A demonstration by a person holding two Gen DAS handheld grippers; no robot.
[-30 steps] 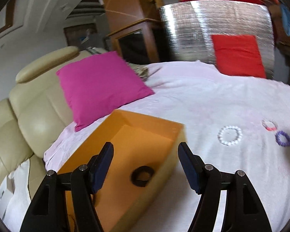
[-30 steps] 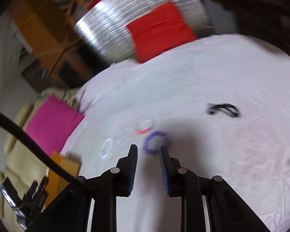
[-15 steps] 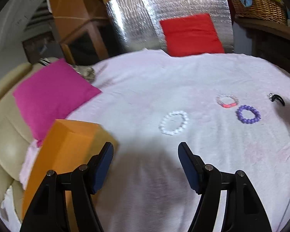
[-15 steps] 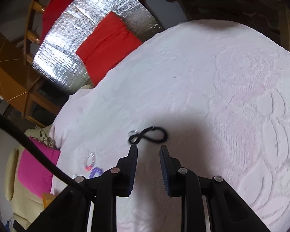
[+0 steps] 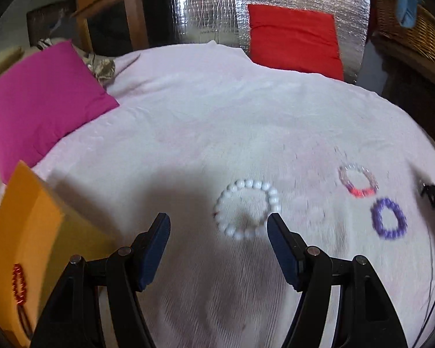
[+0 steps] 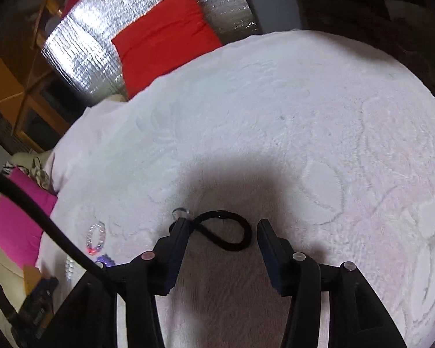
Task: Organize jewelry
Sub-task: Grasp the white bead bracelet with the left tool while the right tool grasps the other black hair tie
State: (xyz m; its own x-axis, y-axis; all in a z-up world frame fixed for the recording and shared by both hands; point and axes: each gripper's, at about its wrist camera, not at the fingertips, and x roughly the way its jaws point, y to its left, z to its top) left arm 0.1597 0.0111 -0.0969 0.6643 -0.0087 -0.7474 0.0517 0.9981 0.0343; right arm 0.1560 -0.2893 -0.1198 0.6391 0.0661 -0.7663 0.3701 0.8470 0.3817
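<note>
Left gripper held wide open above the white blanket, nothing gripped; white bead bracelet lying just beyond its right fingertip. Farther right, a clear-and-pink bracelet and a purple bead bracelet, near each other but apart. Orange box at near left, a red bead bracelet inside. Right gripper caught with jaws opening, black cord loop lying between the fingertips, unclamped. Magenta cushion at far left.
</note>
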